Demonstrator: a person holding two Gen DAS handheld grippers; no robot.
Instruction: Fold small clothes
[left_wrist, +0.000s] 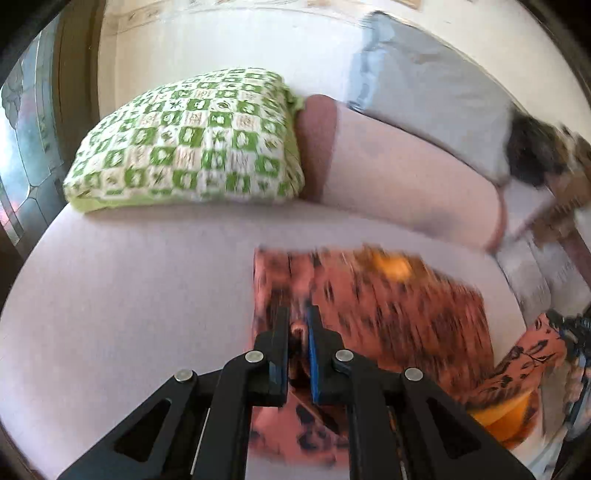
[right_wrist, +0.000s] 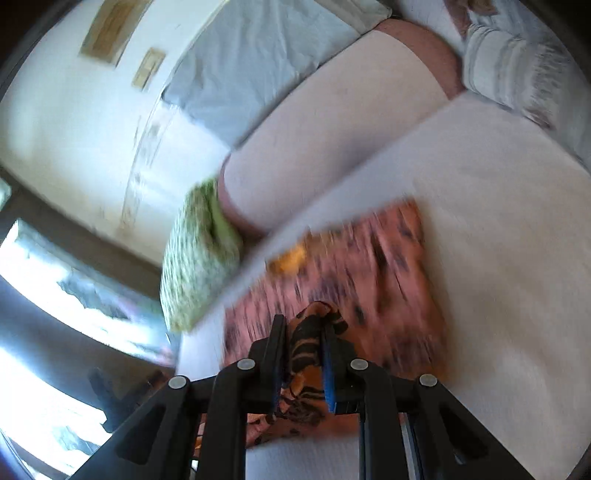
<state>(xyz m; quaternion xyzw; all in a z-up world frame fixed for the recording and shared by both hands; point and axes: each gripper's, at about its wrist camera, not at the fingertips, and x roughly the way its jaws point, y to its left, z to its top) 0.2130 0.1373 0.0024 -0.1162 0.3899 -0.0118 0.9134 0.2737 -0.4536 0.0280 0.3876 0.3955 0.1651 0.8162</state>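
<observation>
A small pink-orange garment with black markings (left_wrist: 388, 306) lies on the white bed, blurred by motion. My left gripper (left_wrist: 297, 325) is shut on its near edge, fabric pinched between the blue pads. The other gripper (left_wrist: 576, 332) shows at the right edge of the left wrist view, holding a lifted part of the cloth. In the right wrist view the garment (right_wrist: 388, 266) spreads ahead, and my right gripper (right_wrist: 304, 332) is shut on a bunched fold of it.
A green-and-white checked pillow (left_wrist: 188, 144) lies at the back left on the bed (left_wrist: 129, 295). A long pale bolster (left_wrist: 406, 177) and a grey pillow (left_wrist: 424, 85) sit behind the garment. Striped bedding (right_wrist: 517, 66) lies at the far right. A window is on the left.
</observation>
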